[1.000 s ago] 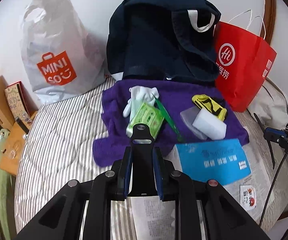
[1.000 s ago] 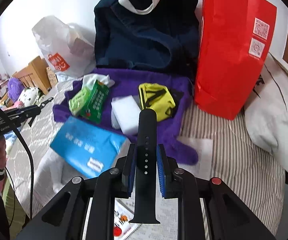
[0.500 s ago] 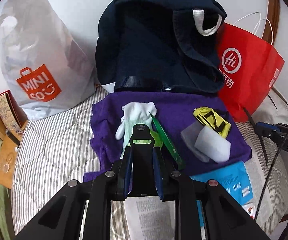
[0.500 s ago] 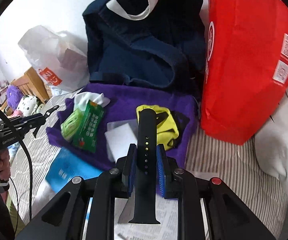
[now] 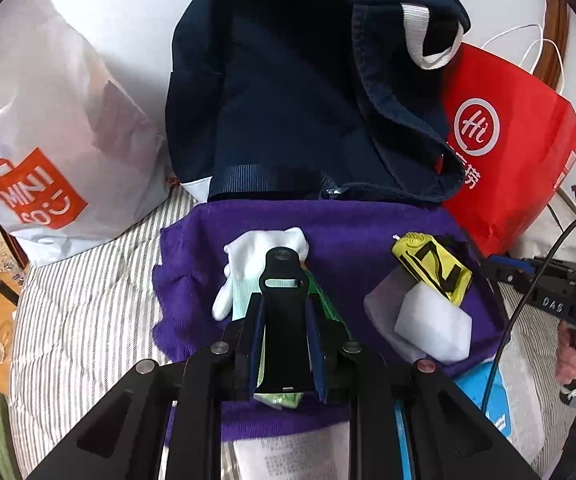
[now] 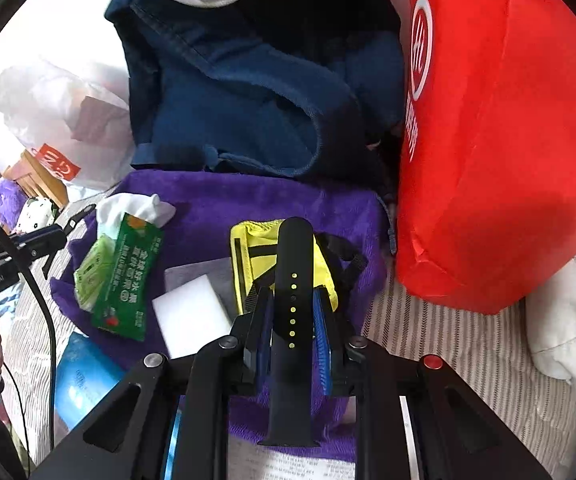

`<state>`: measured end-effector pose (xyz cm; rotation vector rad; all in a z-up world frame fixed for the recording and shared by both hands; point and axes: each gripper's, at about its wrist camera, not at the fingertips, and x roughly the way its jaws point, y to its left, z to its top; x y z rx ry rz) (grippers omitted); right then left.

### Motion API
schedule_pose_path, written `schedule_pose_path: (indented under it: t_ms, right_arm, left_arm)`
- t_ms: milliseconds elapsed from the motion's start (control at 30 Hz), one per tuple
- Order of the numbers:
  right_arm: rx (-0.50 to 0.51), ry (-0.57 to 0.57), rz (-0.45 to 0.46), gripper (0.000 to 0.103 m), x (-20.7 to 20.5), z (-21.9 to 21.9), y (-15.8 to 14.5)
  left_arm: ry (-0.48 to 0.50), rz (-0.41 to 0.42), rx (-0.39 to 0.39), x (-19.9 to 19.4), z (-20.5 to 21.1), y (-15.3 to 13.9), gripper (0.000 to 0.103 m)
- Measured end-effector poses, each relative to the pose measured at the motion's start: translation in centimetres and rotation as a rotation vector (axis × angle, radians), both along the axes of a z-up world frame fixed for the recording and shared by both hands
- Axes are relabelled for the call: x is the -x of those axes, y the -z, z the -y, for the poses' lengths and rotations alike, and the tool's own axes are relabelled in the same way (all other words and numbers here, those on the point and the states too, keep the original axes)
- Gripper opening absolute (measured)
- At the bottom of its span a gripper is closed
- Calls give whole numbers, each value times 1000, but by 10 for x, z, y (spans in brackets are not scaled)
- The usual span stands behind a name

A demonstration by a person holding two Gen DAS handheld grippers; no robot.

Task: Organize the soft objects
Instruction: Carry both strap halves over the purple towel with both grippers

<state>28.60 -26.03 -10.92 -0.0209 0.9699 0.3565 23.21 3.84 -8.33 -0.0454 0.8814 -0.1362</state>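
My left gripper [image 5: 284, 320] is shut on a short black watch-strap piece with a buckle slot [image 5: 282, 276]. It hangs over a white glove [image 5: 248, 252] and a green tissue packet [image 5: 324, 300] on the purple towel [image 5: 348, 232]. My right gripper [image 6: 293, 312] is shut on a long black watch strap with holes [image 6: 293, 256], above a yellow pouch [image 6: 248, 248] and beside a white sponge [image 6: 188, 316]. An open navy backpack [image 5: 288, 100] stands right behind the towel.
A red paper bag [image 6: 508, 120] stands to the right of the backpack and a white plastic shopping bag [image 5: 48, 140] to its left. A blue packet [image 6: 80, 380] and printed papers lie near me on the striped bedding [image 5: 80, 312]. A white cushion [image 6: 568, 320] lies far right.
Both grippers have moved forward over the towel toward the backpack, each with its strap piece still gripped. The backpack and red bag loom larger; the blue packet has slid toward the frame's bottom.
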Motion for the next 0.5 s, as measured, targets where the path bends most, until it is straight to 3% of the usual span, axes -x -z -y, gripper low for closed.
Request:
schedule_pose_path:
  t_ms: [500]
  right_arm:
    - [22,-16,-25,21,-12,-12,22]
  left_arm:
    - [-7,-69,34,-35,-2,30,20]
